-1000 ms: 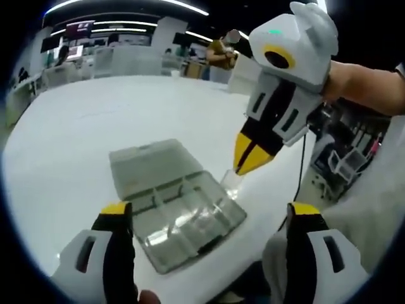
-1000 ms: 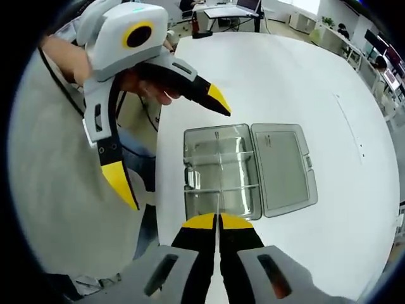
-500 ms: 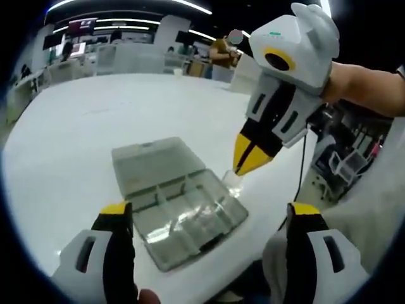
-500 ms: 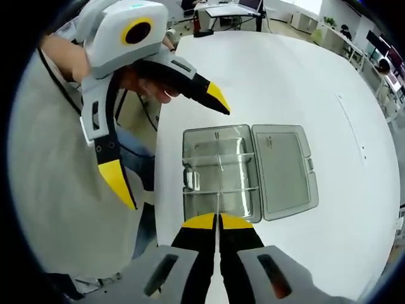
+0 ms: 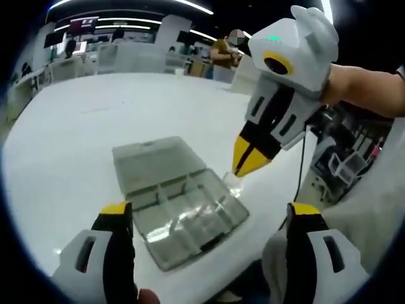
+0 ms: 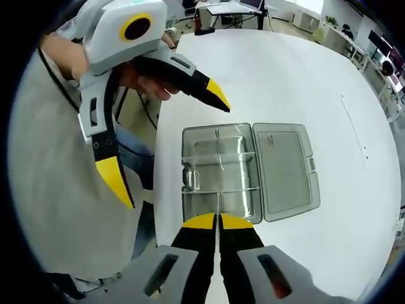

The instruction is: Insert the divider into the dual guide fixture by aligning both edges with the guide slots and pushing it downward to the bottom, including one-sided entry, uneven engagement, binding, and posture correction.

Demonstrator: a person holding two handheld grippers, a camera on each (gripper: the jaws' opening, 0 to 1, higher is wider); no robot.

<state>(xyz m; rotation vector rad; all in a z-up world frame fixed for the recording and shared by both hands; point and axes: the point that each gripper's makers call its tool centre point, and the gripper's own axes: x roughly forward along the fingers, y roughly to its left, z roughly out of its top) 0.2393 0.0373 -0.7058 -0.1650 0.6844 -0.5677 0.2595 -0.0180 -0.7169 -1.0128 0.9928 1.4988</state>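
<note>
Little has shifted over the last second: the clear compartment box [image 6: 221, 172] sits a touch lower and nearer the middle of the left gripper view, and the right gripper [image 5: 247, 162] hangs a shade lower over its near corner, a change that may be the cameras' own.

On the white table [image 5: 95, 120] lies one open box, its flat lid [image 6: 286, 171] folded out beside the tray. One thin clear divider [image 6: 218, 199] is pinched edge-on between the right gripper's closed yellow-tipped jaws, above the tray and, seen from the right gripper view, running along its middle partition. The left gripper [image 6: 161, 130] stands wide open, holding nothing, one tip poised above the tray's far corner and the other well out over the table's edge.

Risk, judged from here: the box is unsteadied, so a divider lowered askew could enter one guide slot only, bind, and drag or tip the light tray. The divider's transparency makes its edges hard to line up.

Counted: one table, one box, one lid, two grippers, one divider.
</note>
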